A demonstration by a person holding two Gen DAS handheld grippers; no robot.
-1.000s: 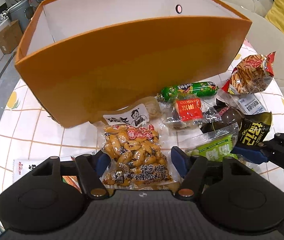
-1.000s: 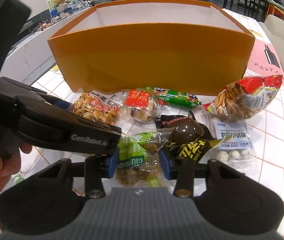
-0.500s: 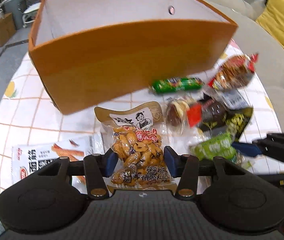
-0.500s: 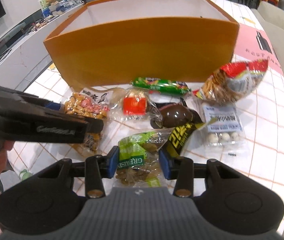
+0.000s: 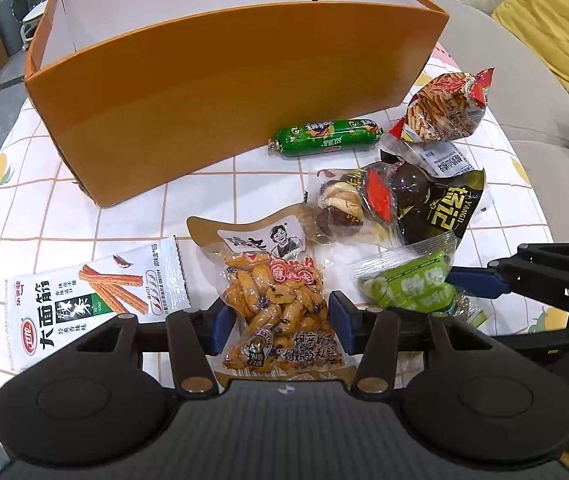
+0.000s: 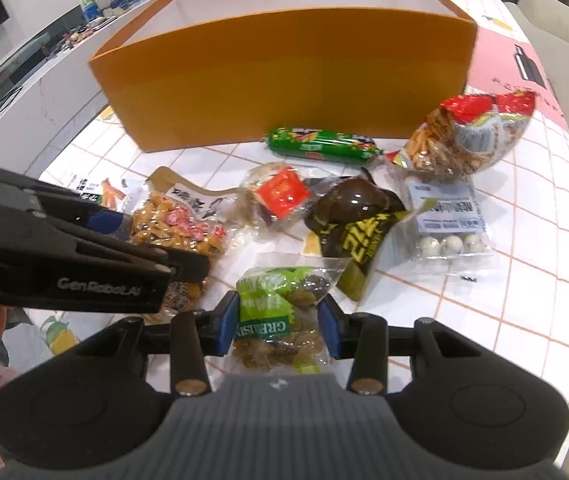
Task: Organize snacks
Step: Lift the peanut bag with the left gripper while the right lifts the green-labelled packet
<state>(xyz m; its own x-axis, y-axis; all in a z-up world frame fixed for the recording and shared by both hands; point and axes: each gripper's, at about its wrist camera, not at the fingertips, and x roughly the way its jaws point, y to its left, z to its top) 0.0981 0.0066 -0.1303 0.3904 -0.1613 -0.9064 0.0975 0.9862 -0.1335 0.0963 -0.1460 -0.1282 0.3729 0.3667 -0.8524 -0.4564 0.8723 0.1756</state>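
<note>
Covering the round bench (image 5: pixel 64 208) is a white cloth with an orange grid; a yellow cushion (image 5: pixel 544 20) lies behind. Left gripper (image 5: pixel 276 320) fingers pinch the peanut packet (image 5: pixel 272 300); right gripper (image 6: pixel 280 326) fingers pinch the green raisin packet (image 6: pixel 280 316), before the orange box (image 6: pixel 284 80).

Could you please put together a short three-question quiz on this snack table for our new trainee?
1. True or false: the orange box already holds snacks.
2. Which packet sits between the fingers of the left hand-held gripper? A) green sausage B) peanut packet C) white spicy-strip packet
3. Fill in: the right hand-held gripper straddles the green ____ bag.

Key:
1. False: the inside that shows is bare.
2. B, the peanut packet; the green sausage lies near the box.
3. Raisin: the raisin bag.
</note>
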